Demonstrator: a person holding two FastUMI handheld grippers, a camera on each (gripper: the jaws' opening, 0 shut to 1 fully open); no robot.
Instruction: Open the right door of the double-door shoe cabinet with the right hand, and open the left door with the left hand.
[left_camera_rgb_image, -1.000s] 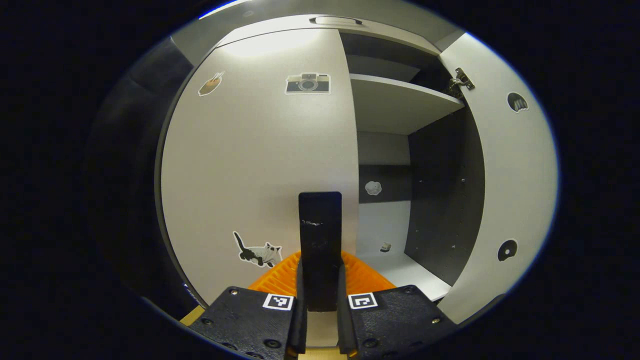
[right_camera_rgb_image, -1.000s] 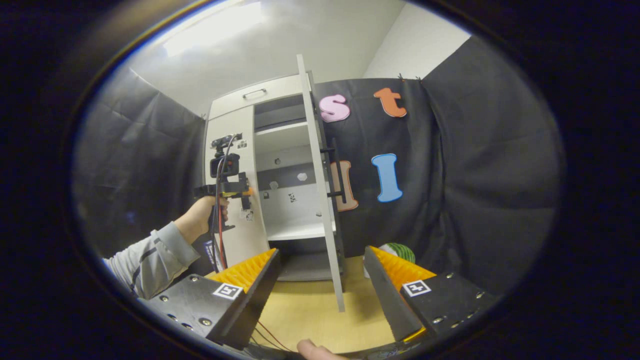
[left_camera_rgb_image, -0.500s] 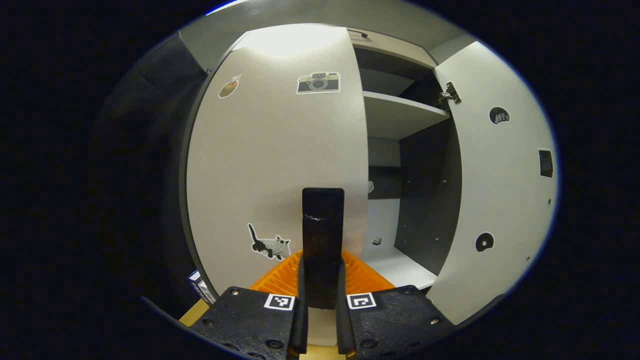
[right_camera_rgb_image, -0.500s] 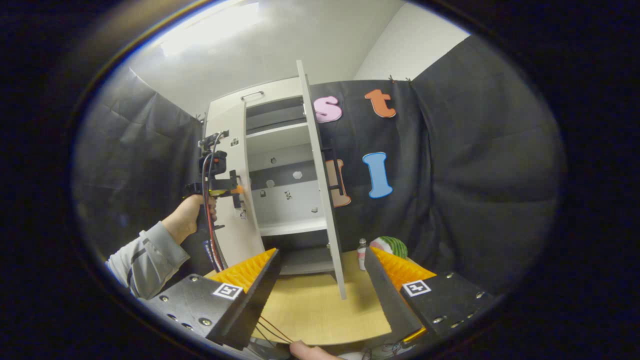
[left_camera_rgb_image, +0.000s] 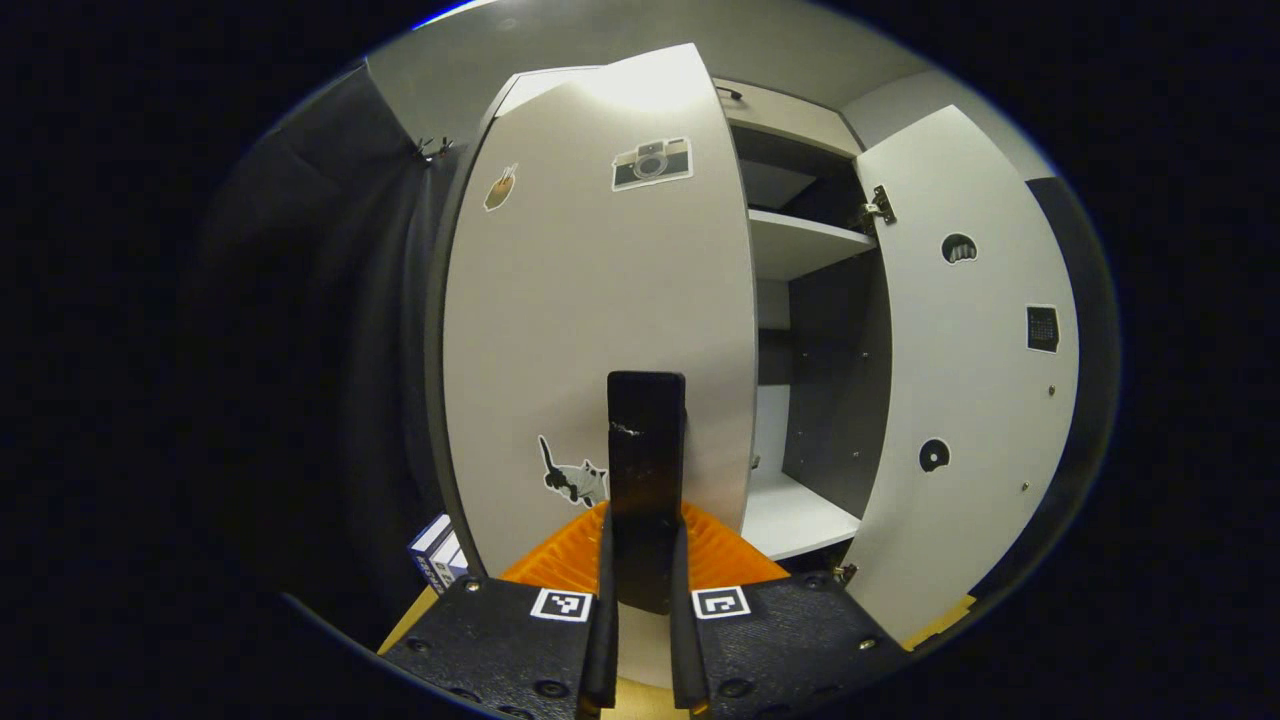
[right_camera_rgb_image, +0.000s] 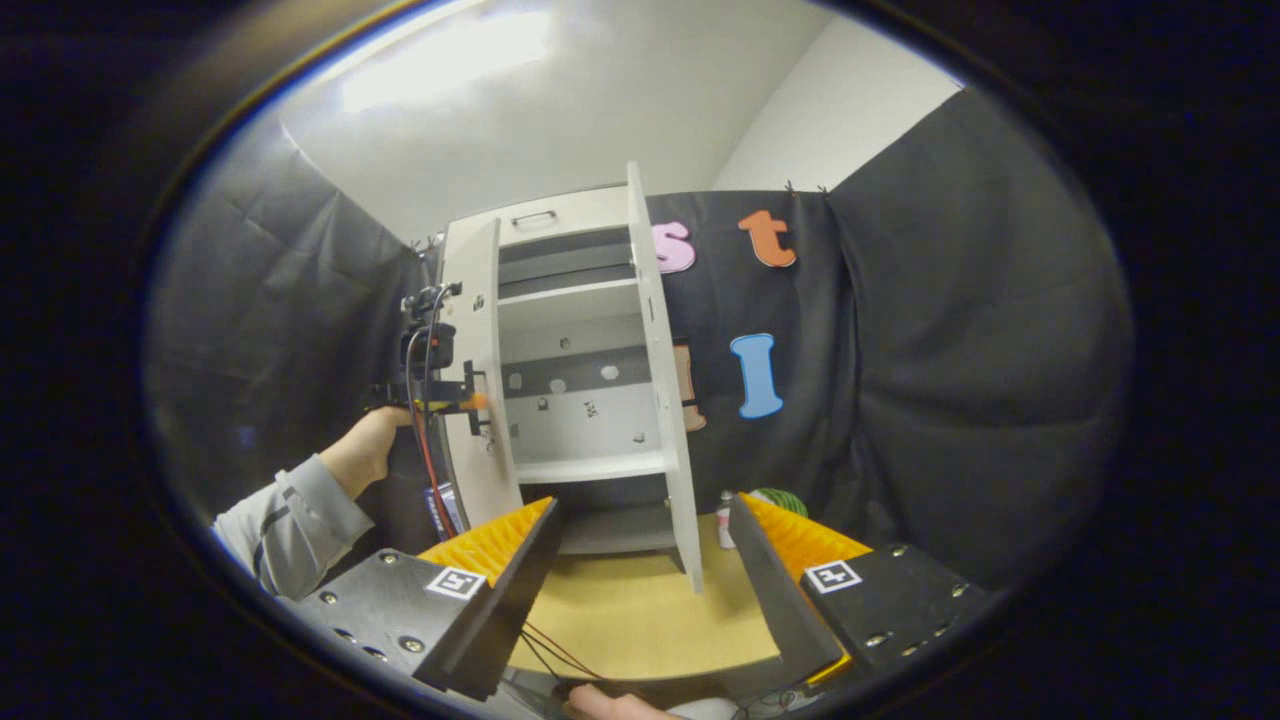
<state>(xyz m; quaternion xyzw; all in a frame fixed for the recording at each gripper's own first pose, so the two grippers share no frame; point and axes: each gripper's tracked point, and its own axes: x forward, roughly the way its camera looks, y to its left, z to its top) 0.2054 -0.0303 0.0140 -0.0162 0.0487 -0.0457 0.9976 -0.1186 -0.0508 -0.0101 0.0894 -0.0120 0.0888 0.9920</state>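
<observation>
Left gripper (left_camera_rgb_image: 640, 560) pinching black handle (left_camera_rgb_image: 646, 440) of left door (left_camera_rgb_image: 600, 320) (part-swung); grip may slip. Right gripper (right_camera_rgb_image: 640, 560) spread, right door (right_camera_rgb_image: 665, 400) open; door could bump cloth wall.

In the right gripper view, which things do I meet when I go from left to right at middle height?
Sleeve → hand → left hand-held gripper → left door → shelf → right door.

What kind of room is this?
Probably a small recording booth, not a home: black cloth hangs as walls, and a white shoe cabinet with stickers stands on a wooden table.
</observation>
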